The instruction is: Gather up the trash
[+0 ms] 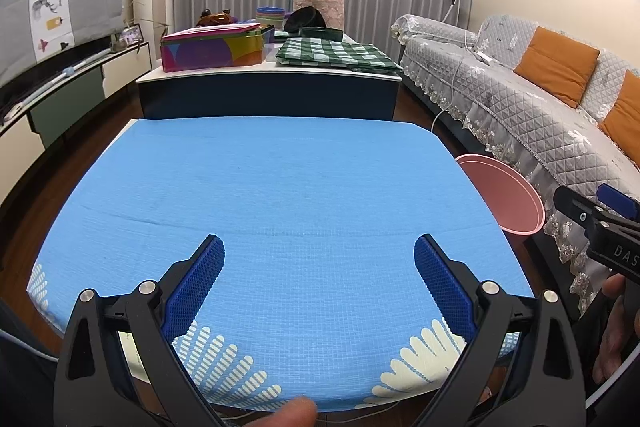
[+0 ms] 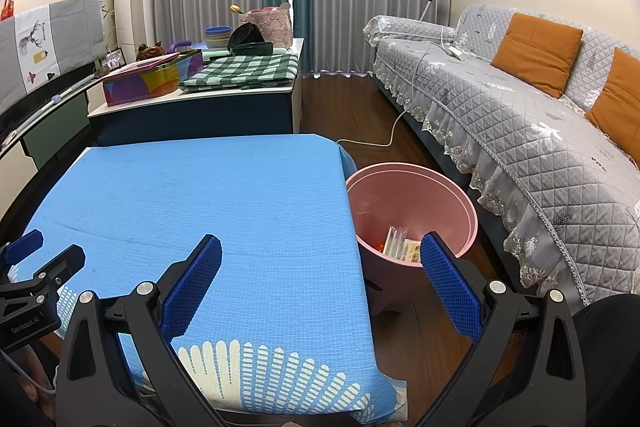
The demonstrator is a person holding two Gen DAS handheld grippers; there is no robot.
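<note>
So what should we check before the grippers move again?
1. Left gripper empty: ok, wide open, nothing between its fingers.
2. Right gripper empty: ok, wide open too.
3. Trash off the blue cloth: ok, no trash shows on it in either view.
4. Bin in place: ok, upright on the floor at the table's right side.
5. Trash inside the bin: ok, wrappers lie at the bottom.
6. Any trash on the floor near the table: cannot tell, most of the floor is hidden.
</note>
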